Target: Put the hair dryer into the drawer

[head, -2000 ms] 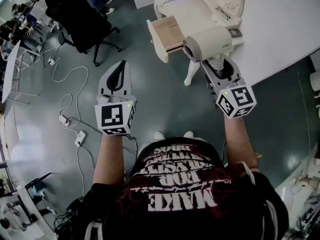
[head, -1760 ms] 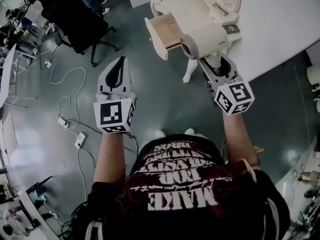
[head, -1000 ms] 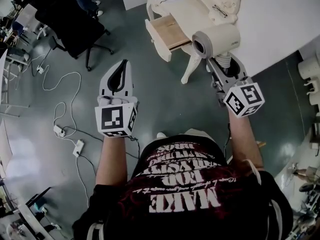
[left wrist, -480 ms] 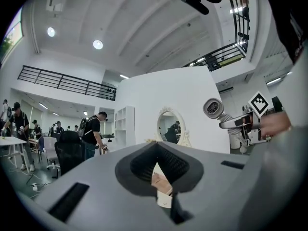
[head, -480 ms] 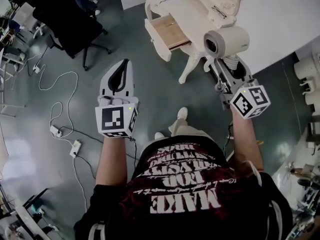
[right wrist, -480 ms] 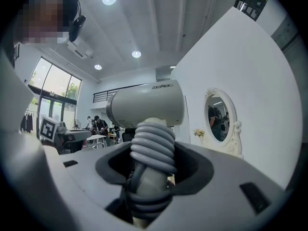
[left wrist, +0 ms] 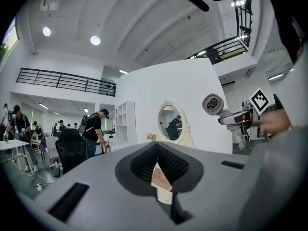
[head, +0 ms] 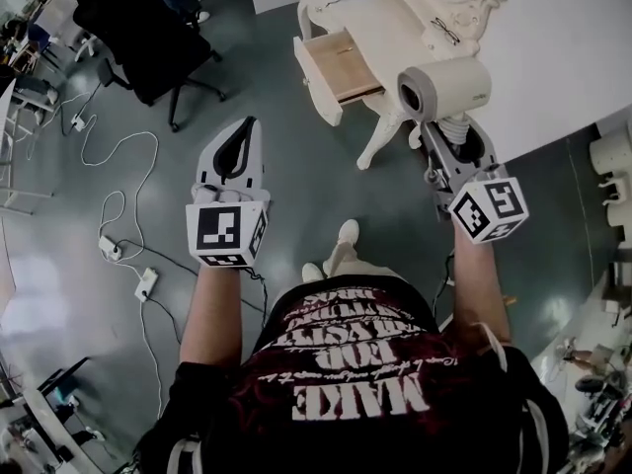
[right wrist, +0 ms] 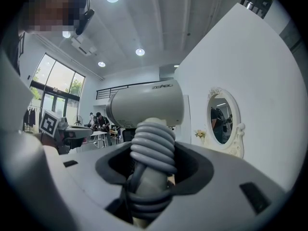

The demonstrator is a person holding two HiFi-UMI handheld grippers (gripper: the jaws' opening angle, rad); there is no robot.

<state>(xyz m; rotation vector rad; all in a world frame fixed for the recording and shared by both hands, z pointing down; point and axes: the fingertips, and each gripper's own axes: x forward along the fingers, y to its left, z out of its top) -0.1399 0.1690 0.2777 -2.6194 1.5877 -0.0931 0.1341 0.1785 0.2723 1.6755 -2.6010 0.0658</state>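
Note:
A cream hair dryer (head: 449,85) with its grey cord wound round the handle is held upright-to-me by my right gripper (head: 452,138), which is shut on that handle (right wrist: 150,162). Its barrel (right wrist: 147,105) points left, just right of the open wooden drawer (head: 318,82) of the white vanity table (head: 390,18). My left gripper (head: 240,129) hovers over the floor to the left of the drawer, jaws closed tip to tip with nothing in them (left wrist: 156,146). Through its jaw gap a piece of the drawer (left wrist: 161,179) shows.
An oval mirror (left wrist: 169,124) stands on the vanity against a white partition. A black office chair (head: 148,38) is at the upper left. Cables and a power strip (head: 145,282) lie on the grey floor at left. The person's shoe (head: 347,232) is ahead of the torso.
The person has taken a step; one shoe now shows forward. The right gripper with the dryer has drifted slightly right of the drawer. The left gripper stays shut.

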